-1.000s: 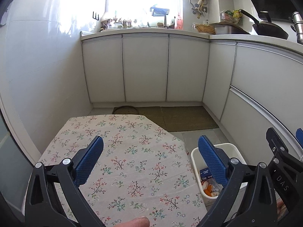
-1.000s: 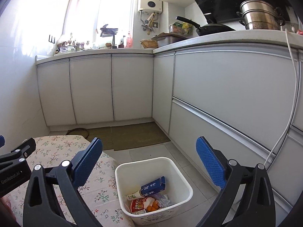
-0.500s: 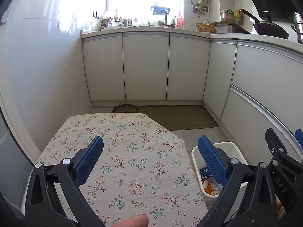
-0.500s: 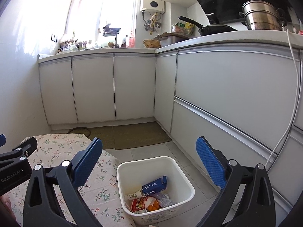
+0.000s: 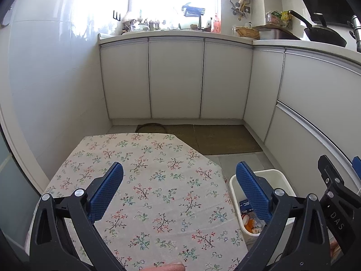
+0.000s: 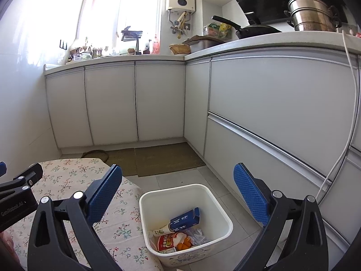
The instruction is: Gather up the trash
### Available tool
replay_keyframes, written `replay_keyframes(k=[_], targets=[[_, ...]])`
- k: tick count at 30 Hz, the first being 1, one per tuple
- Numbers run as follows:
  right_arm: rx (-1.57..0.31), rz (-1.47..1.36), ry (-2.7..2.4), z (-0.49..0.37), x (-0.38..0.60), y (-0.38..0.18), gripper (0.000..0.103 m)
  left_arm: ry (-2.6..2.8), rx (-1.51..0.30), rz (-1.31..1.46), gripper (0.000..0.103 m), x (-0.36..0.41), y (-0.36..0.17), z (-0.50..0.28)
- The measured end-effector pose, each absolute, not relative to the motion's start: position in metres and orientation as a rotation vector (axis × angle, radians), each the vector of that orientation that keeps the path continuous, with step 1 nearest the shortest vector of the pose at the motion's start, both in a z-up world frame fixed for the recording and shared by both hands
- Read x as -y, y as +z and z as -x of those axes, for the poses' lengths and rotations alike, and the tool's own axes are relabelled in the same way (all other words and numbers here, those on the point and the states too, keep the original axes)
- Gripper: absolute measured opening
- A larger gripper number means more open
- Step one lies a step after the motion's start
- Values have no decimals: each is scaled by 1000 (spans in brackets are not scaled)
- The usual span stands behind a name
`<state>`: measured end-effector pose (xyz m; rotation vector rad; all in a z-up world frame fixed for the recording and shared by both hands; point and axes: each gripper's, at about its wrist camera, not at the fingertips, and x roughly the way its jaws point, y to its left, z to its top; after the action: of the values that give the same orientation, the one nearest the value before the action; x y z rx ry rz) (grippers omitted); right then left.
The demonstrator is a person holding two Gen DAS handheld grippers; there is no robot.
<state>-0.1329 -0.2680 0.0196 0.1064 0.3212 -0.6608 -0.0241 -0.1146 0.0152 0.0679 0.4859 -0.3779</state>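
"DAS" on the right gripper (image 5: 334,205) body, "GenRobot.AI" on the left gripper (image 6: 15,205) body; print on the trash bin's (image 6: 216,205) cartons unreadable.

Small white kitchen, backlit by a bright window

White cabinet doors (image 5: 176,79) run in an L under a pale countertop (image 6: 270,41); the window (image 6: 119,11) over the far run glares out. A water heater (image 6: 180,0) hangs on the wall beside it. Olive floor mats (image 5: 216,139) lie on grey tile (image 6: 180,180), and a floral tablecloth (image 5: 153,180) covers a low table by the glossy left wall (image 5: 45,79).
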Motion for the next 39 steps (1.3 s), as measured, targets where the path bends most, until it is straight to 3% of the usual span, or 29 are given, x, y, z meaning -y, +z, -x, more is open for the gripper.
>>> replay_keyframes(k=[31,37,39], targets=[[-339,-114,-651,132,267,17,96,-397,-496,-82,94,117,10,23],[-343,-115,-649,131,267,17,96,-441,-486,-64,77,118,9,25],[-343,-113,-651,131,267,16,96,-462,-478,-57,67,117,9,25]])
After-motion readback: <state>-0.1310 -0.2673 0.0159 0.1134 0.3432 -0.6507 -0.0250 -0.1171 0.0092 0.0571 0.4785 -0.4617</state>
